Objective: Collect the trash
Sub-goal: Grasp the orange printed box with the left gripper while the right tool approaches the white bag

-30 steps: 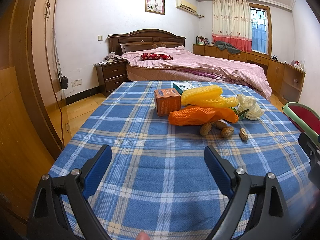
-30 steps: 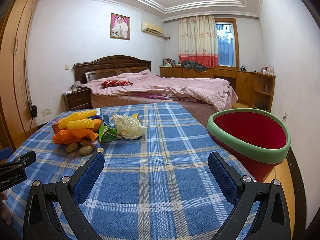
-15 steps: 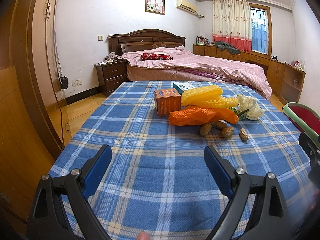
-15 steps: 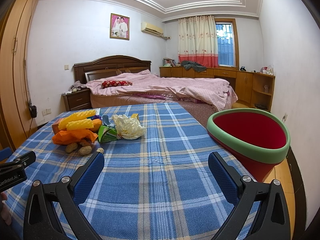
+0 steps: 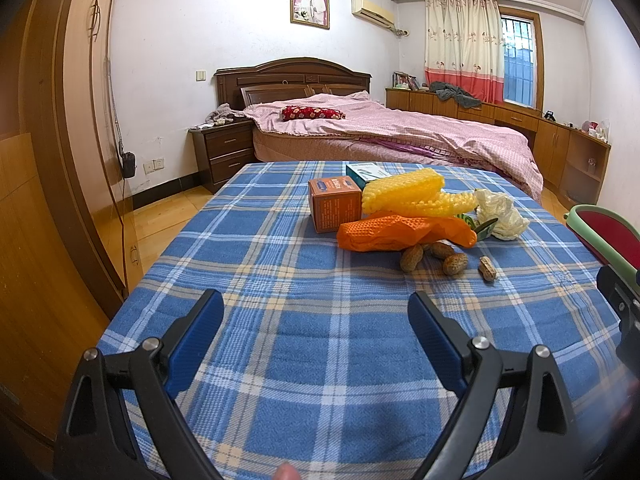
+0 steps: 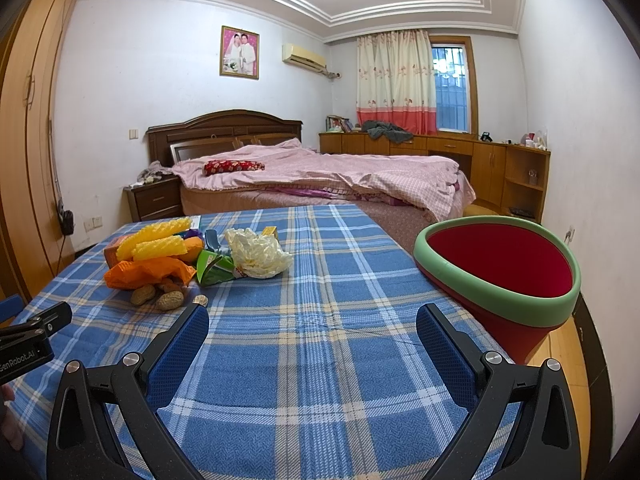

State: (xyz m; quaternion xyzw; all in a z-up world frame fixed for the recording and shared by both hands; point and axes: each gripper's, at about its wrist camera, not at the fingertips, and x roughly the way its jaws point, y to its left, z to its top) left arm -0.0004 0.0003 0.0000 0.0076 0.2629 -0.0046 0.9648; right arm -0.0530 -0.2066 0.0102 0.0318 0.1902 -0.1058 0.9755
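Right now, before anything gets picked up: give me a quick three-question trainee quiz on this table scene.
1. True or false: the left gripper is shut on a peanut.
2. Multiple choice: the red bin with the green rim sits at the table's A) left edge B) right edge C) middle.
3. Fill in: the crumpled white tissue wad lies beside the ____ torn wrapper.

Key: 1 false, both it and the right gripper are open and empty. 2 B. 3 green.

cloth [image 5: 256,264]: blue plaid | bin [image 6: 496,264]: red, green rim | box [image 5: 334,210]: orange | foam [image 5: 400,190]: yellow
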